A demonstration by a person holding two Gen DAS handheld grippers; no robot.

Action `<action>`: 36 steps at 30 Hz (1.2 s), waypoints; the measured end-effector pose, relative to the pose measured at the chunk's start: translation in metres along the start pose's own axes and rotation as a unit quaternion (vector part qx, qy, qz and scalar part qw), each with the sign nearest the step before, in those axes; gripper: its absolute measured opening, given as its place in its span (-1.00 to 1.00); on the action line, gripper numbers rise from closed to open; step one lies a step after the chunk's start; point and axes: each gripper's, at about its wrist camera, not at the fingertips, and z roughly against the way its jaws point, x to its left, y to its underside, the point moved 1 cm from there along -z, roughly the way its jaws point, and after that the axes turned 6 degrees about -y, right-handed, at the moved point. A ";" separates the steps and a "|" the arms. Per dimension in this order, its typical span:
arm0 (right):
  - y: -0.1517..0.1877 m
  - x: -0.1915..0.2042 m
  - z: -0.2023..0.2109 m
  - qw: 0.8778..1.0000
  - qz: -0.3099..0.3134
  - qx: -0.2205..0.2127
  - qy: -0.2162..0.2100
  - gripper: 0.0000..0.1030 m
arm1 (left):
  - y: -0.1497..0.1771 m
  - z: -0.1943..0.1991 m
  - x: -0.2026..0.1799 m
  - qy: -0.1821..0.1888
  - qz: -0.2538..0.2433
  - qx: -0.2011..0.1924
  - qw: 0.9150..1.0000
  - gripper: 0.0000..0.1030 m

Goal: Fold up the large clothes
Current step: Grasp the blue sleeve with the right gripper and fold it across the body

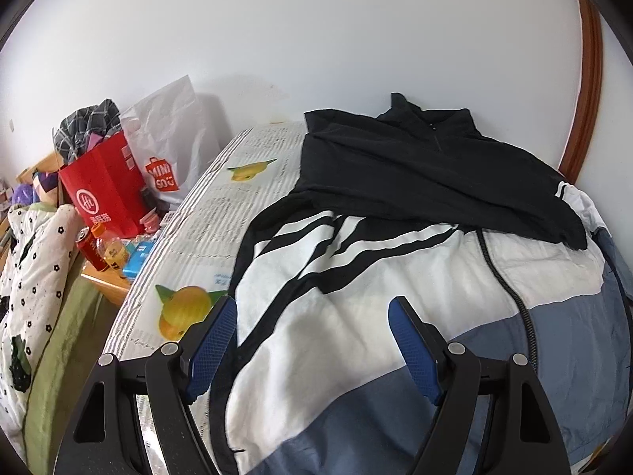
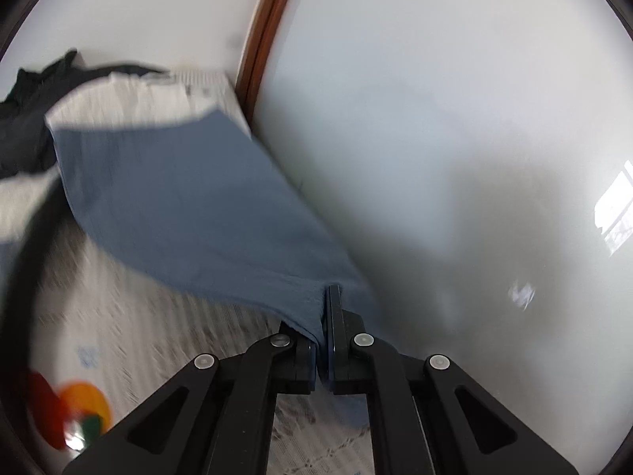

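A large jacket point(image 1: 356, 289), black on top, white in the middle and grey-blue below, with black-and-white stripes and a zip, lies spread on the bed. My left gripper point(image 1: 312, 316) is open and hovers just above its white part, holding nothing. My right gripper point(image 2: 326, 297) is shut on the jacket's grey-blue sleeve point(image 2: 190, 198) and holds it lifted and stretched above the bed. The view is motion-blurred.
The bed sheet point(image 1: 221, 213) has stripes and fruit prints. Left of the bed stand a red bag point(image 1: 103, 194), a white Miniso bag point(image 1: 170, 146), bottles point(image 1: 107, 249) and a spotted quilt point(image 1: 35, 269). A white wall point(image 2: 455, 138) with a brown door frame point(image 2: 265, 27) is close on the right.
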 end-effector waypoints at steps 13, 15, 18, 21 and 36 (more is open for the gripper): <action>-0.114 0.116 0.098 0.985 0.035 -0.140 -0.092 -0.94 | 0.011 -0.020 0.044 -0.002 0.013 0.022 1.000 0.50; -0.126 0.149 0.112 0.980 0.049 -0.155 -0.117 -0.94 | 0.010 -0.024 0.047 0.004 0.014 0.023 1.000 0.50; -0.142 0.200 0.137 0.968 0.068 -0.183 -0.159 -0.94 | 0.008 -0.028 0.051 0.005 0.008 0.020 1.000 0.50; -0.154 0.246 0.149 0.957 0.085 -0.188 -0.203 -0.94 | 0.005 -0.036 0.055 0.011 0.013 0.025 1.000 0.50; -0.152 0.418 0.121 0.922 0.185 -0.155 -0.302 -0.89 | -0.012 -0.058 0.052 0.038 0.009 0.023 0.999 0.50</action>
